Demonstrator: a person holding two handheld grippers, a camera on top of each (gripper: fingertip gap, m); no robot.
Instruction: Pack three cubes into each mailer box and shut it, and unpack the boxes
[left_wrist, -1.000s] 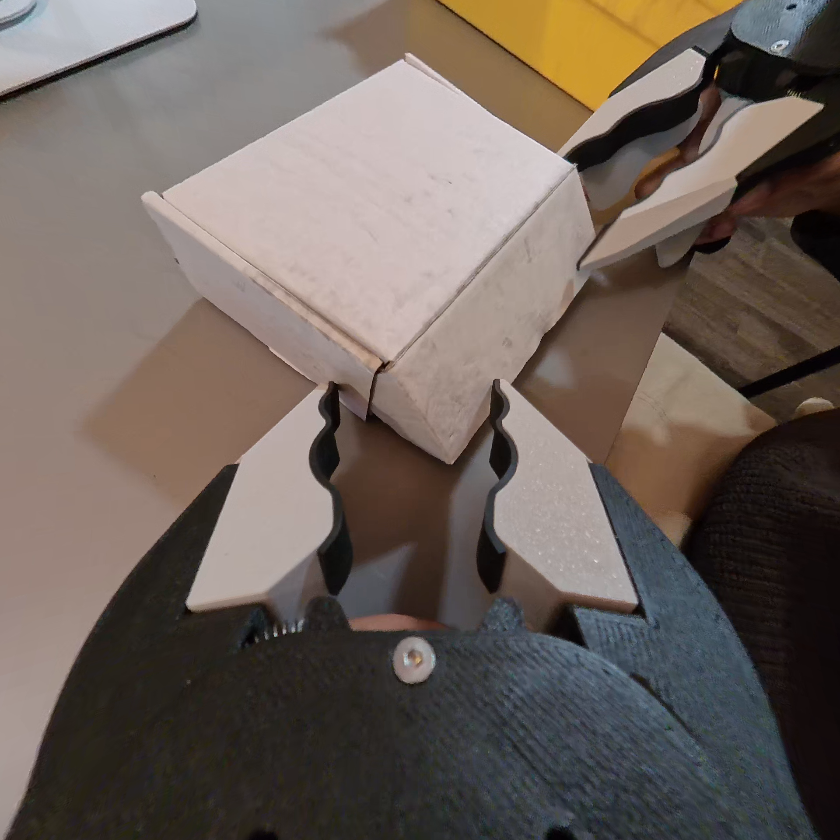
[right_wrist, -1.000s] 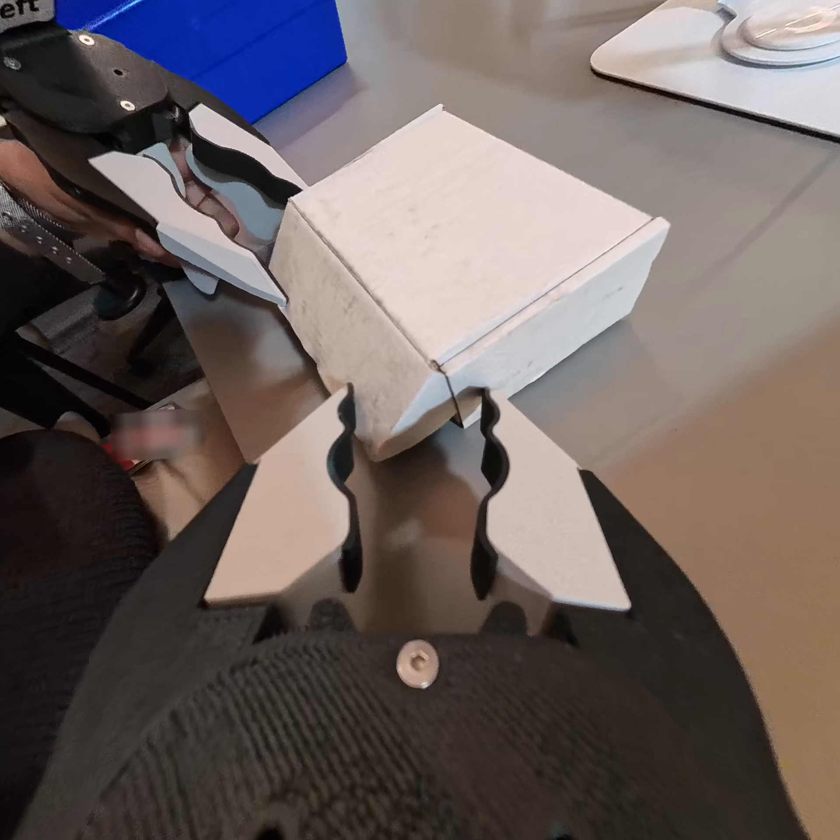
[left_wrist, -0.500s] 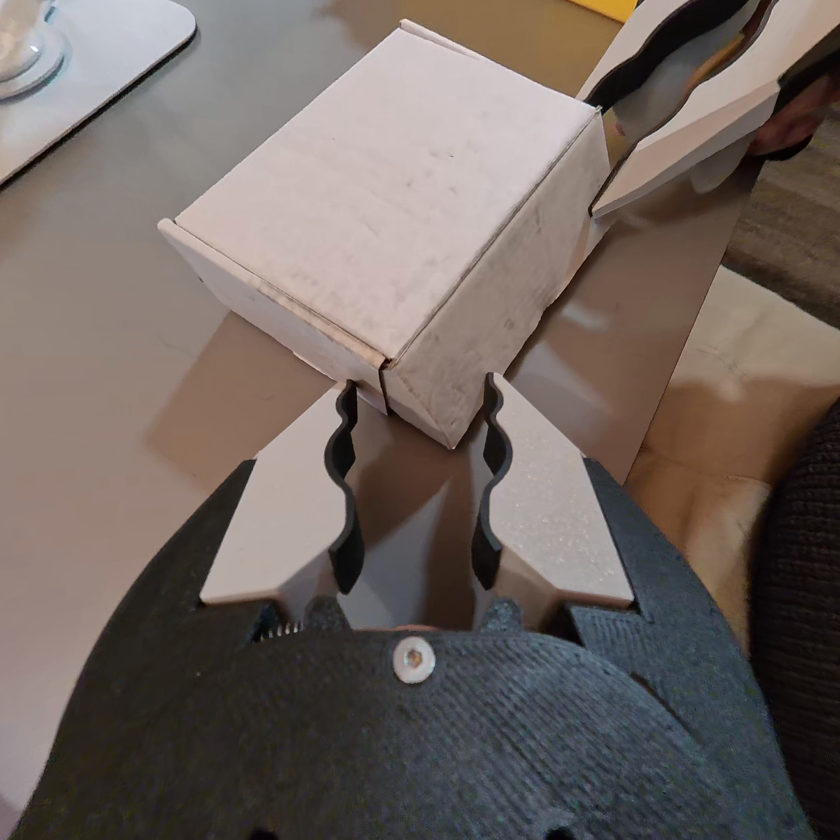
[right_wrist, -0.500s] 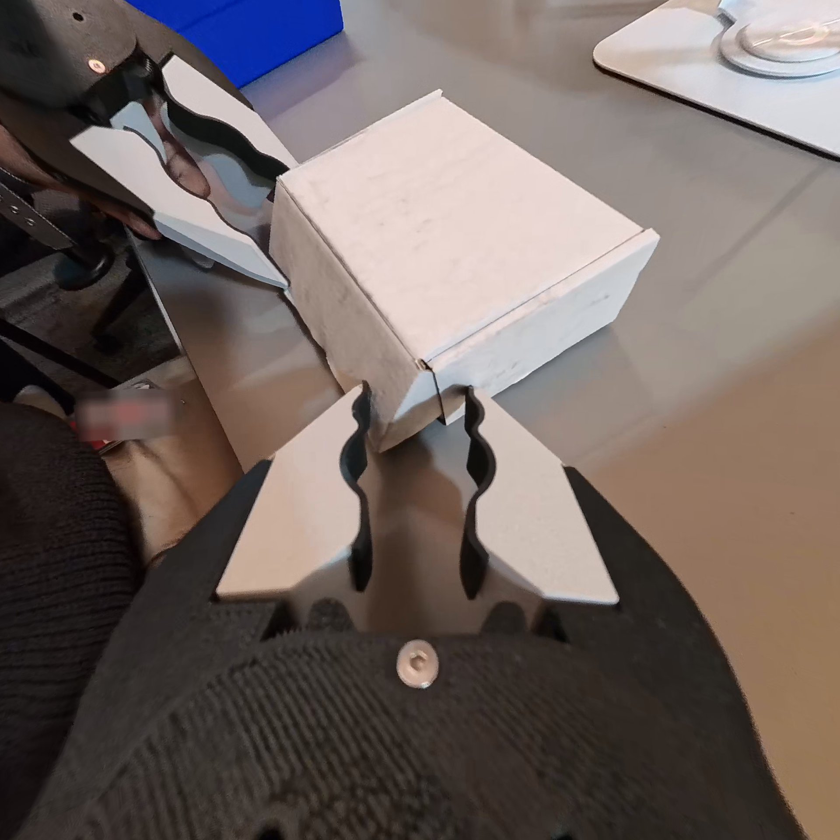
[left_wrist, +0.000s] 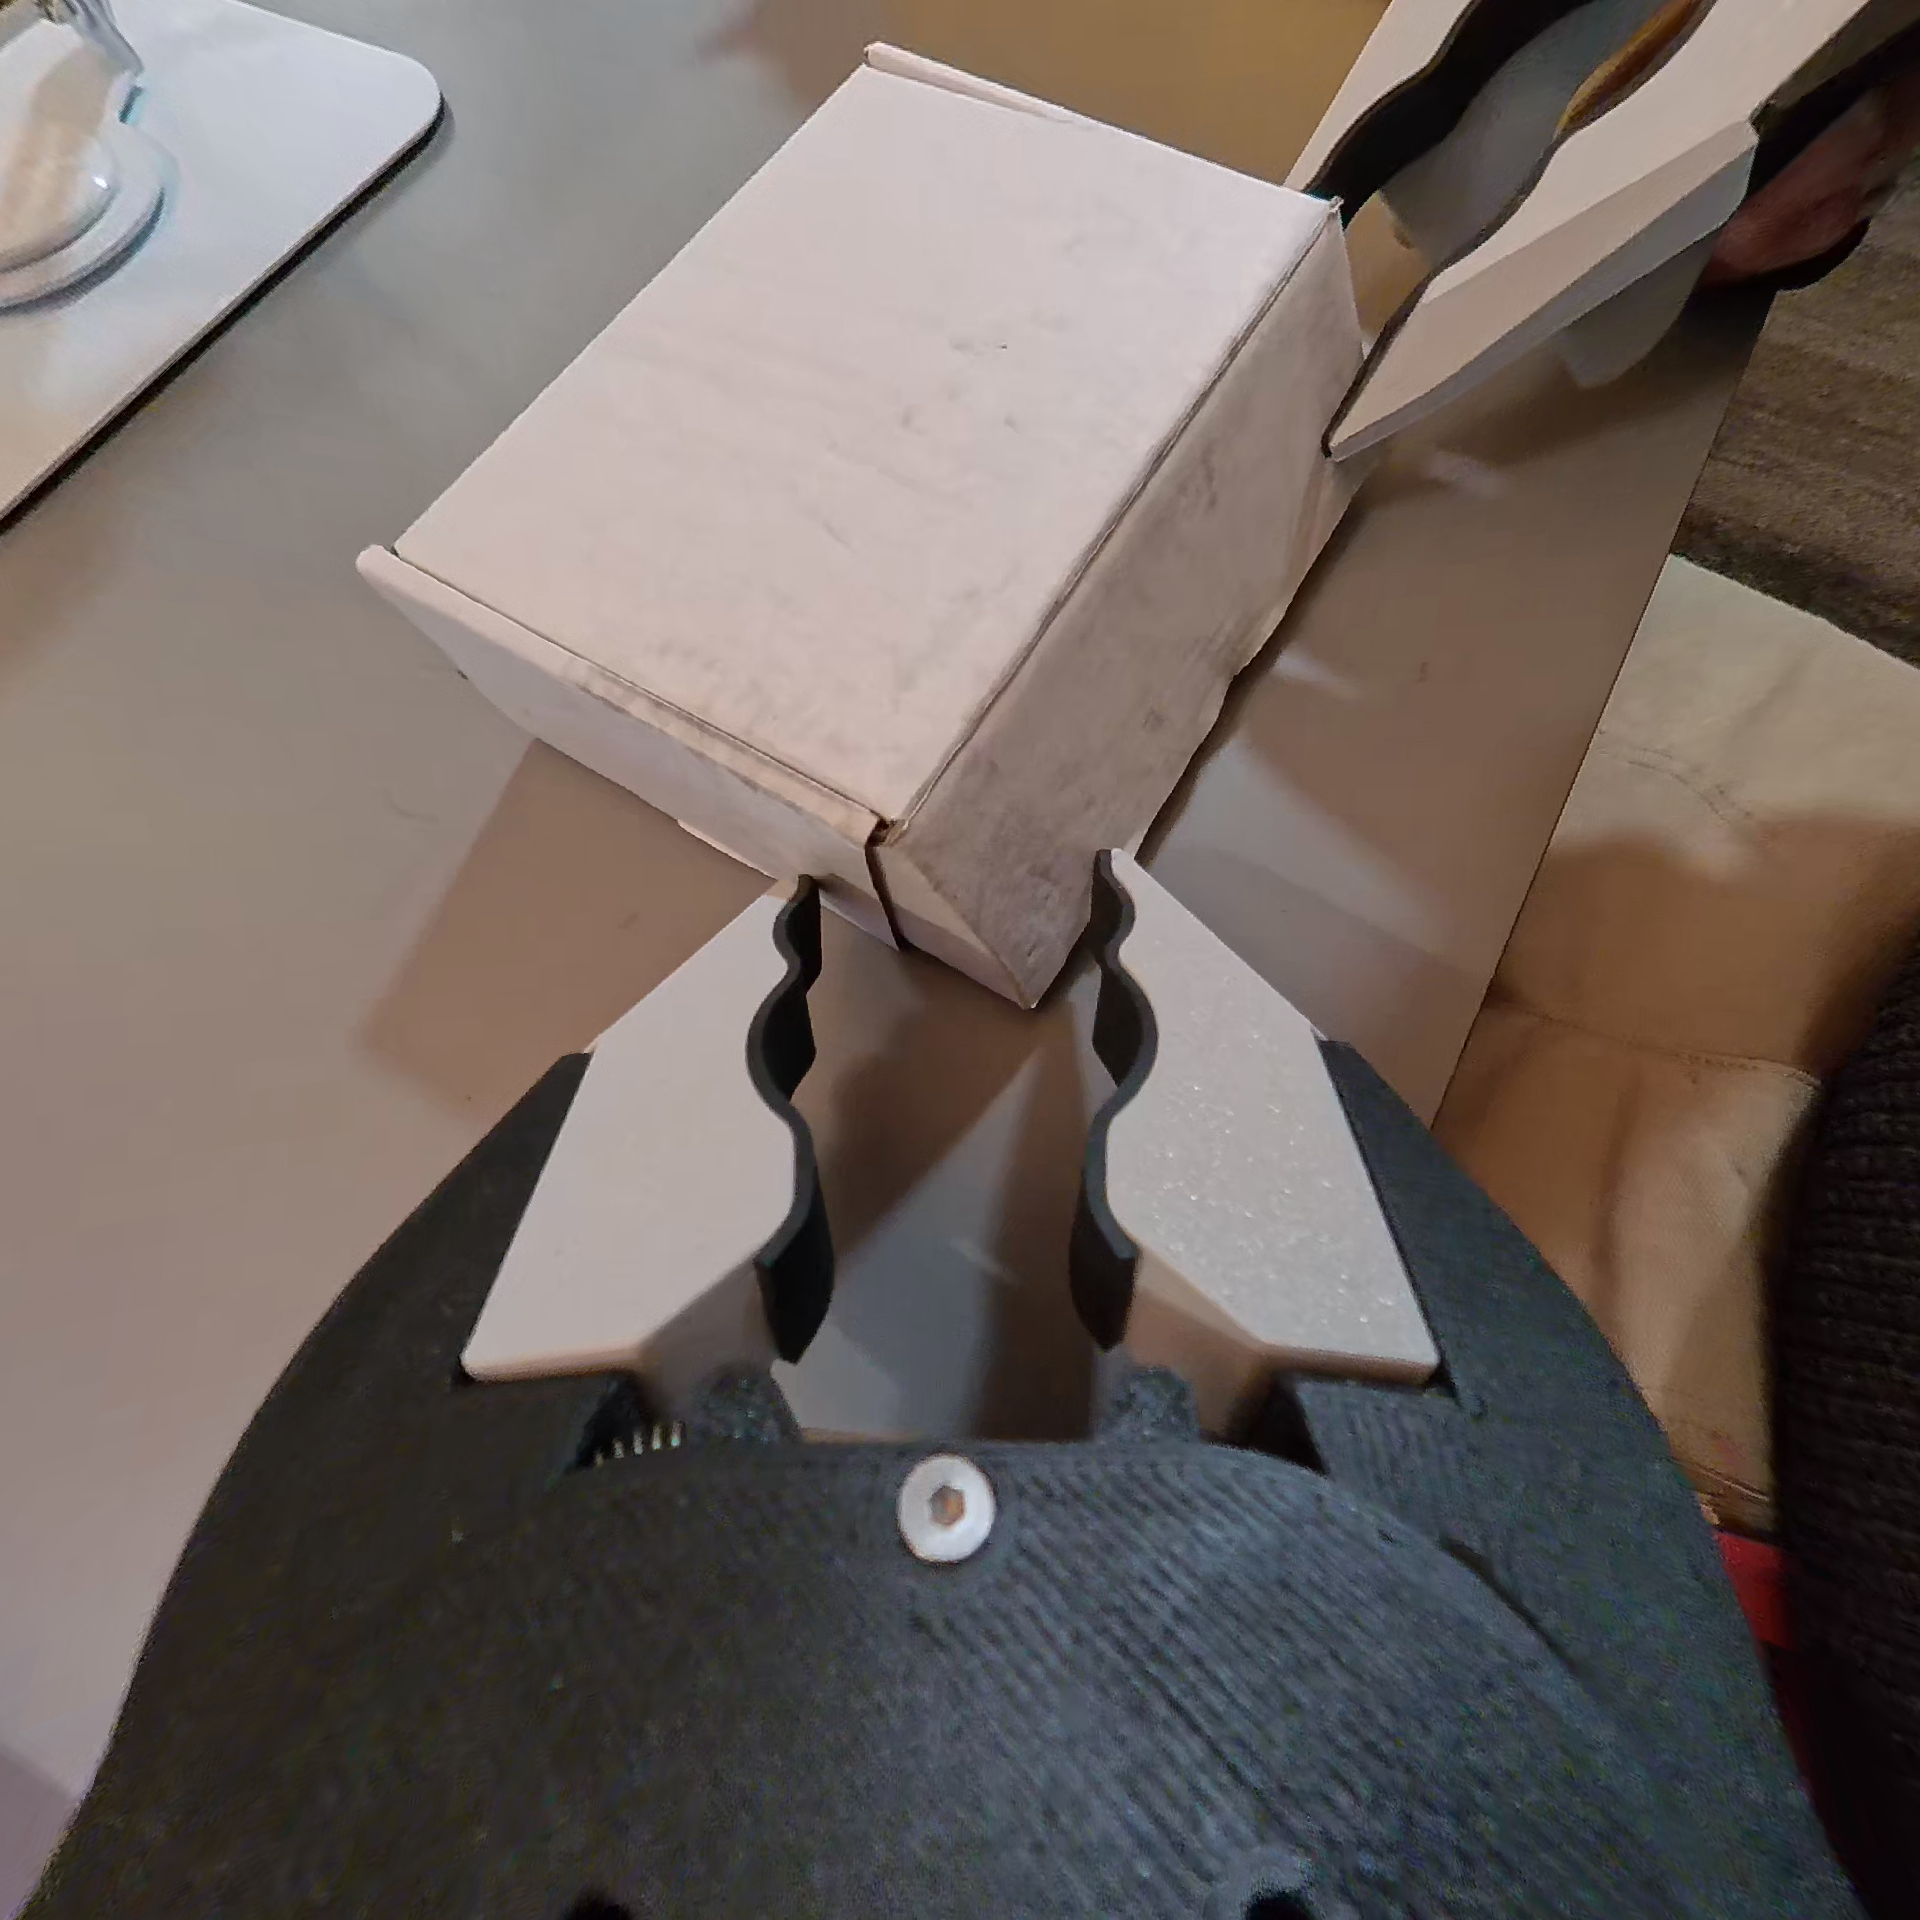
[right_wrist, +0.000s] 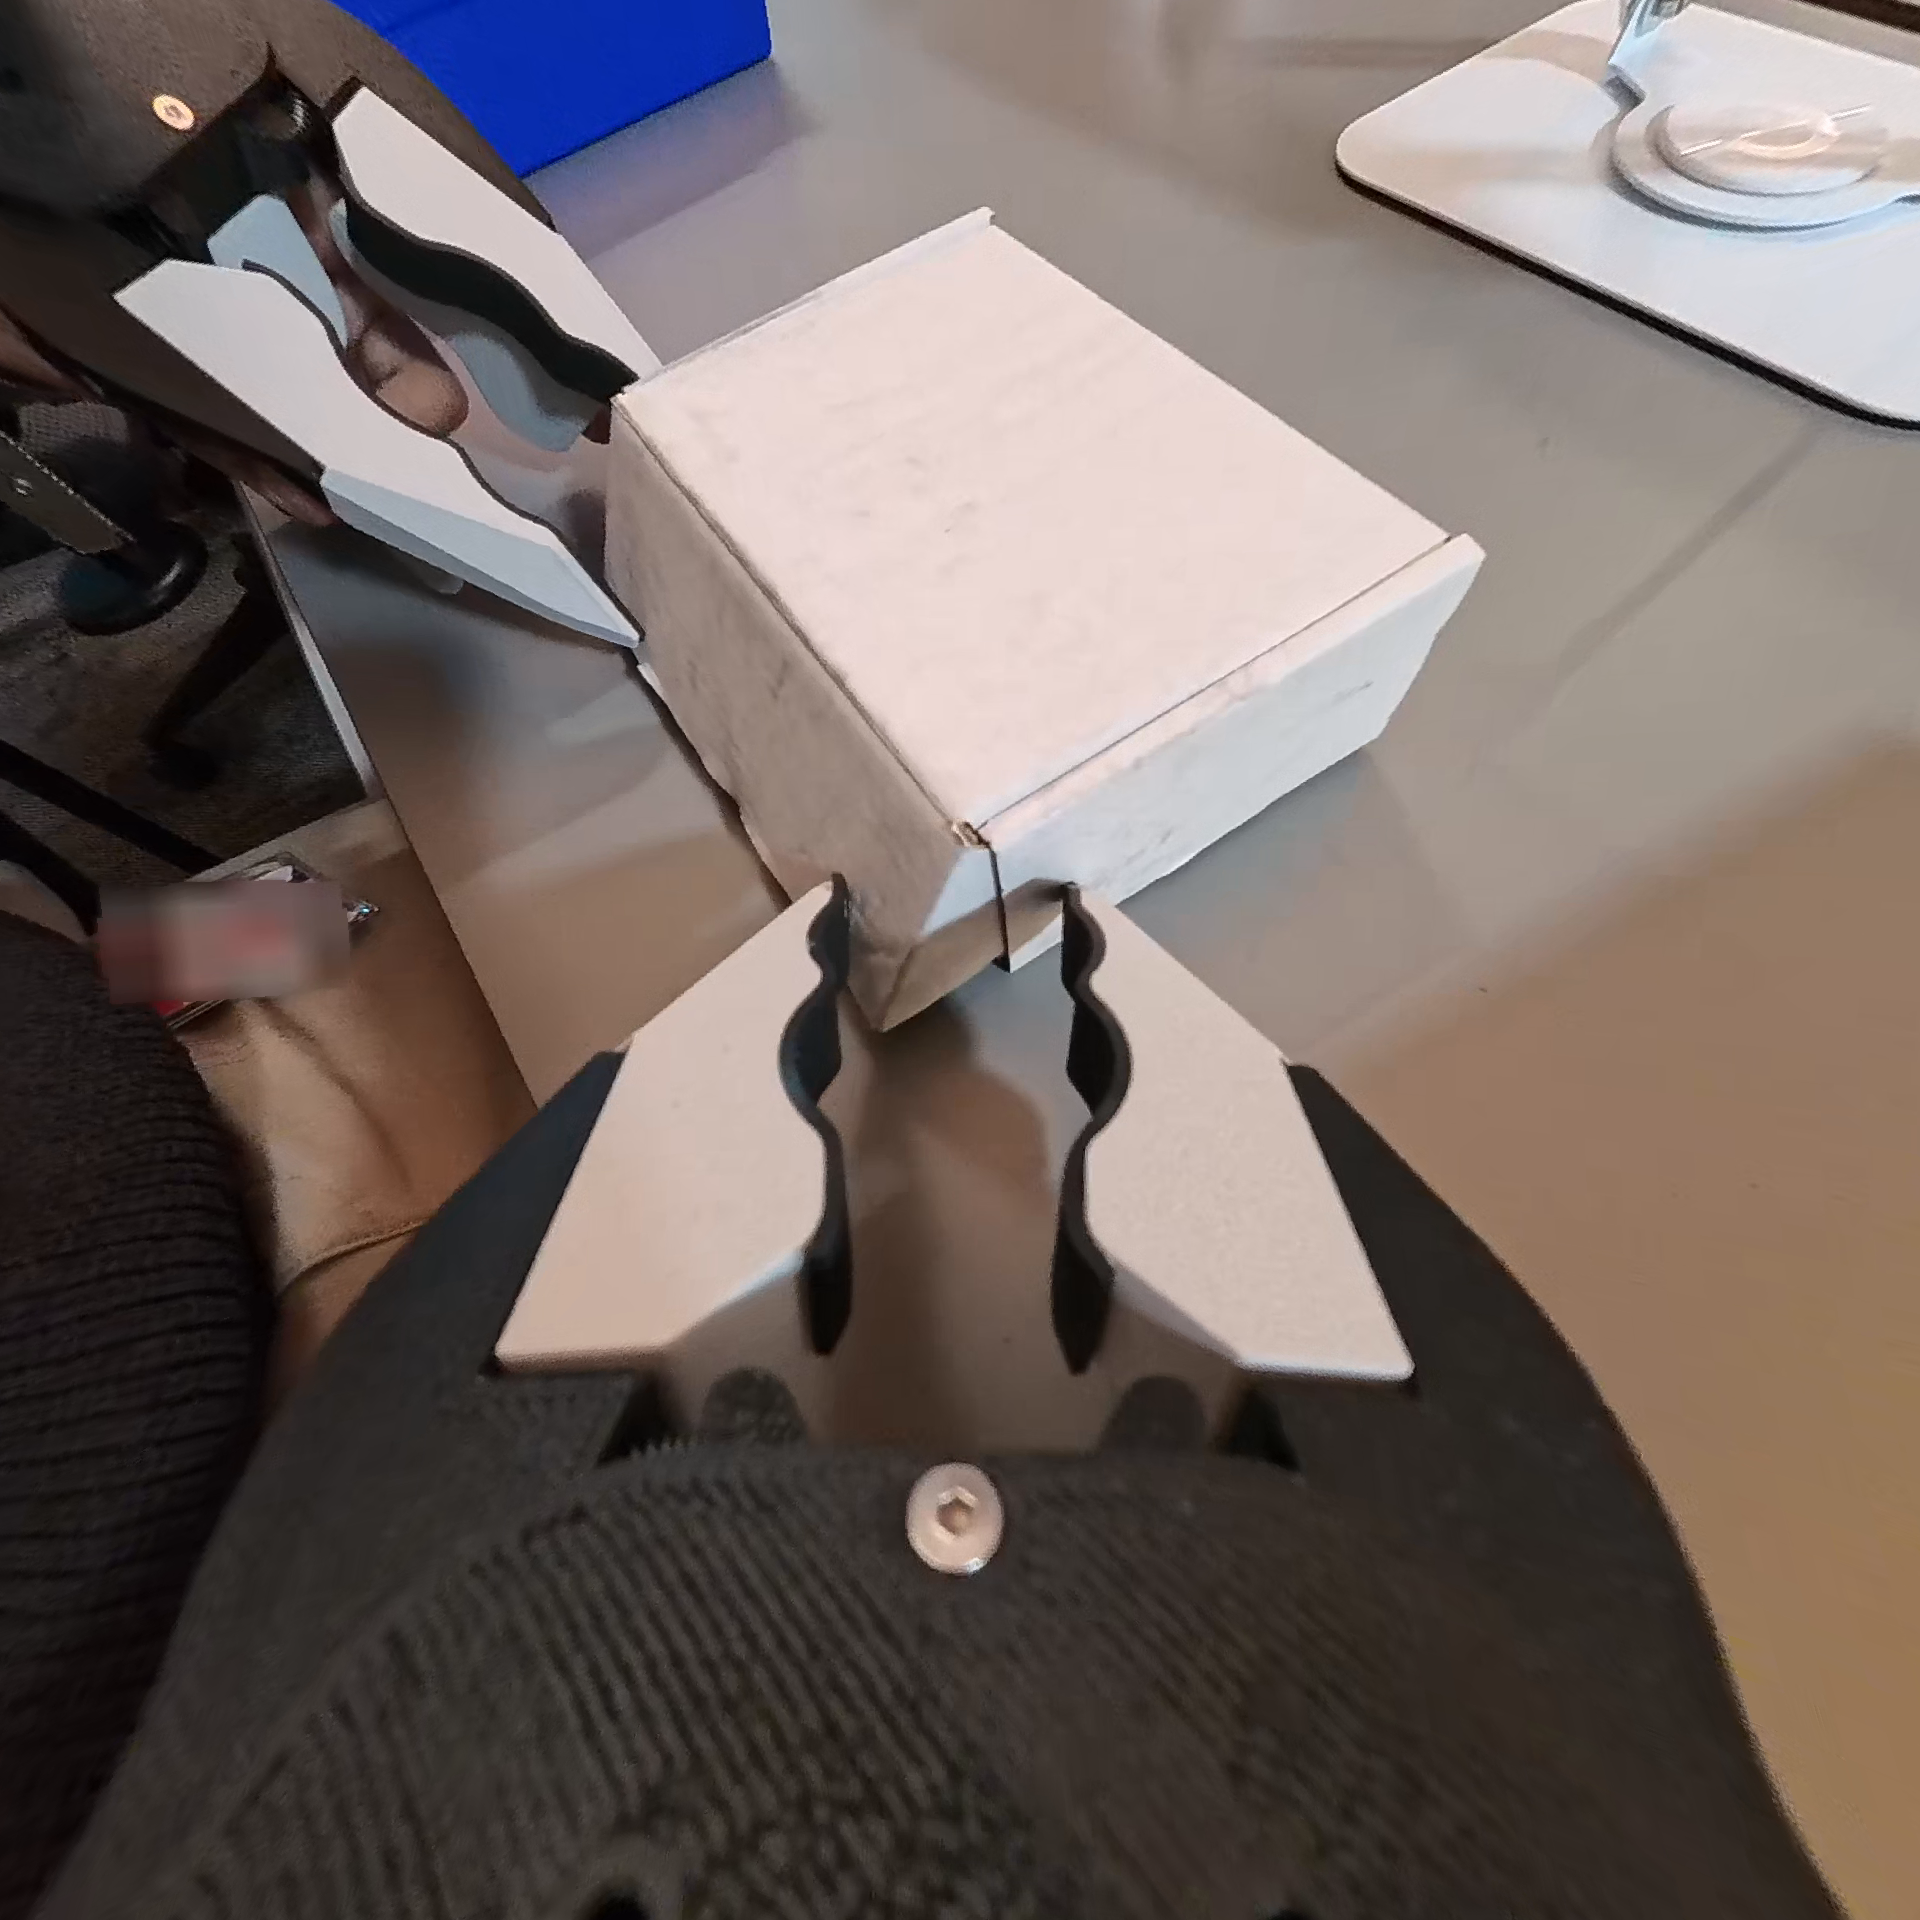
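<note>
A shut white mailer box (left_wrist: 883, 468) lies on the grey table near its edge; it also shows in the right wrist view (right_wrist: 1018, 540). My left gripper (left_wrist: 954, 883) is open, with one near bottom corner of the box between its fingertips. My right gripper (right_wrist: 954, 899) is open and straddles the other near corner, its left fingertip against the box side. Each gripper shows in the other's view, at the box's far corner: the right gripper (left_wrist: 1325, 322) and the left gripper (right_wrist: 613, 499). No cubes are in view.
A white mat (left_wrist: 208, 260) with a clear round stand lies on the table beyond the box; it also shows in the right wrist view (right_wrist: 1662, 208). A blue bin (right_wrist: 582, 73) stands at the back. The table edge (left_wrist: 1558, 727) runs close beside the box, with a beige seat below.
Both grippers have moved in on the box's near corners and their fingers have narrowed a little. The box stays shut.
</note>
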